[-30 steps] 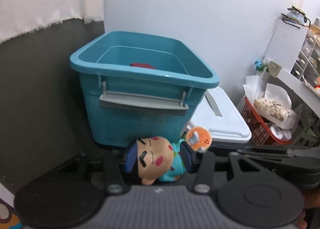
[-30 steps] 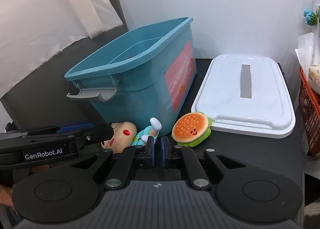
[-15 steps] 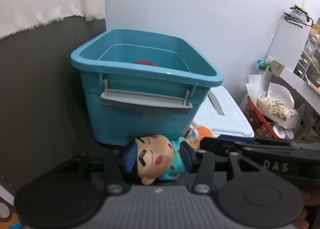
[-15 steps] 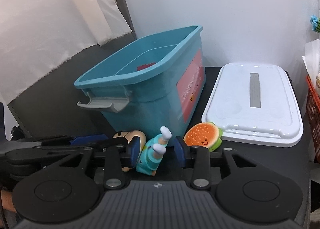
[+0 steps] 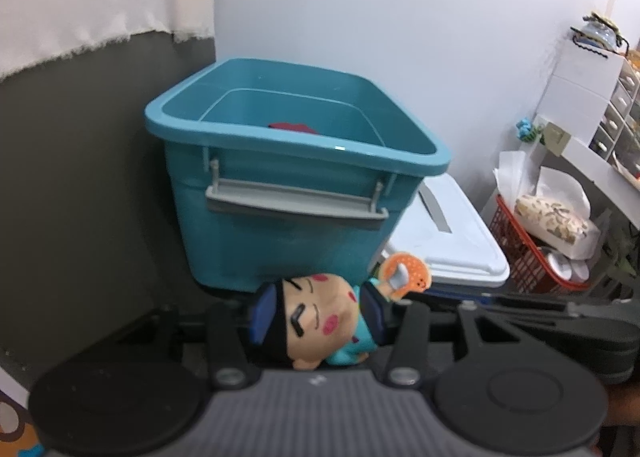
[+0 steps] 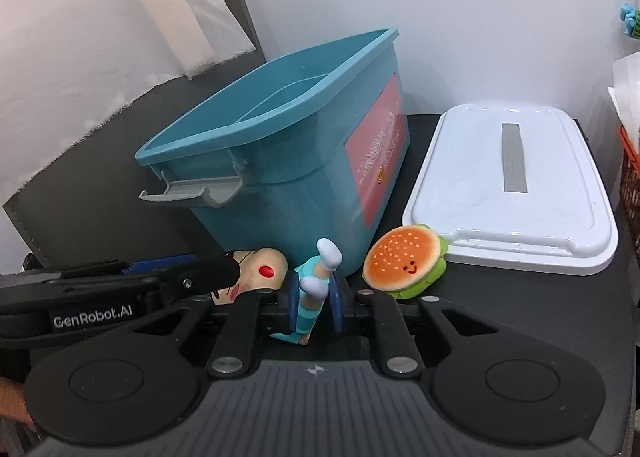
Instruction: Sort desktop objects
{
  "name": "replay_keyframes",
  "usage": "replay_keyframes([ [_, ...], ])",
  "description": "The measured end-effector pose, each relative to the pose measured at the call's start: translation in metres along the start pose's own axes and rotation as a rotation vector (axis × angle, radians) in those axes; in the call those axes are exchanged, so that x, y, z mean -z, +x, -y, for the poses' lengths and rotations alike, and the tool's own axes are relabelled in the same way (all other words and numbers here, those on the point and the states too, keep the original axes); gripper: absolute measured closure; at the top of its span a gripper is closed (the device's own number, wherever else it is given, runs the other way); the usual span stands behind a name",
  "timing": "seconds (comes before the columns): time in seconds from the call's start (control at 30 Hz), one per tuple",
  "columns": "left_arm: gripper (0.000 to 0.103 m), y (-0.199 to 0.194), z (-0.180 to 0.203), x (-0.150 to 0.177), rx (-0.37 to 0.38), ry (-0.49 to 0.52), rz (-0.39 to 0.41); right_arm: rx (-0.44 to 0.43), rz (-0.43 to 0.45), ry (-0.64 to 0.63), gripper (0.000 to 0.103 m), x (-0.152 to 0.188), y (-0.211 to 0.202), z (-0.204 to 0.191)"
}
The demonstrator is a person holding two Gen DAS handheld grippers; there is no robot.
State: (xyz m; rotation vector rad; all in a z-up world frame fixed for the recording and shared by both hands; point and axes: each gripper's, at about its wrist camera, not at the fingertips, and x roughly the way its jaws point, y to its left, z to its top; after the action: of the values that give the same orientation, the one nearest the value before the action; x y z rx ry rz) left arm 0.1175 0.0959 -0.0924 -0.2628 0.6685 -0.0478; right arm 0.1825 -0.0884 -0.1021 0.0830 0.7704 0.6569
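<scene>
A plush boy doll [image 5: 316,323] with a black cap and teal clothes lies in front of a teal storage bin [image 5: 296,185]. My left gripper [image 5: 318,317] is shut on the doll's head. My right gripper [image 6: 314,303] is shut on the doll's legs [image 6: 314,289], its white feet pointing up. The left gripper also shows in the right wrist view [image 6: 208,277] on the doll's head [image 6: 256,271]. A plush hamburger [image 6: 404,263] lies on the dark table beside the bin. A red object [image 5: 292,127] lies inside the bin.
The bin's white lid [image 6: 516,185] lies flat to the right of the bin. A red wire basket [image 5: 532,253] with a packet stands further right, below white drawers [image 5: 600,105]. A grey wall panel [image 5: 80,177] and curtain are on the left.
My right gripper opened, moved around the doll's legs and closed on them. My left gripper kept its hold on the head. Both views have risen slightly.
</scene>
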Motion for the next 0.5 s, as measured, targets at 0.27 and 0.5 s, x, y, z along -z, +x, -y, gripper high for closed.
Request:
replay_keyframes([
  [0.27, 0.053, -0.008, 0.001, 0.001, 0.015, 0.002, 0.012, 0.040, -0.003, 0.027, 0.086, 0.009, -0.012, 0.001],
  [0.5, 0.053, -0.014, 0.005, -0.002, 0.034, -0.001, 0.027, 0.097, -0.018, 0.062, 0.089, 0.018, -0.019, 0.007],
])
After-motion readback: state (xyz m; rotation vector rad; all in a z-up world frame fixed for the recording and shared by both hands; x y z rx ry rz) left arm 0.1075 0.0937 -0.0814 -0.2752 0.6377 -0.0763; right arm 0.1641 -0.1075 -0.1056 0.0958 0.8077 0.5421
